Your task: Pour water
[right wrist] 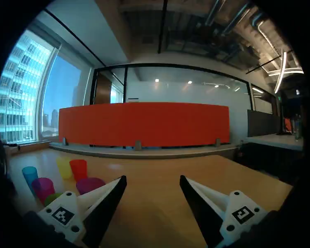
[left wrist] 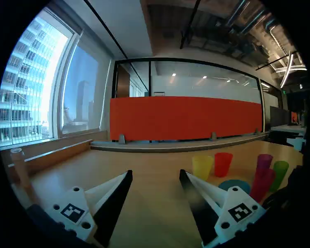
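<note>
Several coloured plastic cups stand in a cluster on the wooden table. In the left gripper view they lie ahead to the right: yellow cup (left wrist: 202,166), red cup (left wrist: 222,163), purple cup (left wrist: 264,161), green cup (left wrist: 280,173), pink cup (left wrist: 262,184) and a low blue cup (left wrist: 234,184). My left gripper (left wrist: 155,177) is open, nothing between its fingers, left of the cups. In the right gripper view the yellow cup (right wrist: 64,166), red cup (right wrist: 78,168), blue cup (right wrist: 29,175), pink cup (right wrist: 44,188) and purple cup (right wrist: 90,184) sit at the left. My right gripper (right wrist: 153,182) is open and holds nothing.
An orange divider panel (left wrist: 184,118) runs along the table's far edge. Tall windows (left wrist: 27,91) fill the left wall. A pale upright peg (left wrist: 19,167) stands at the left of the left gripper view. Another desk (right wrist: 275,140) lies beyond the table's right edge.
</note>
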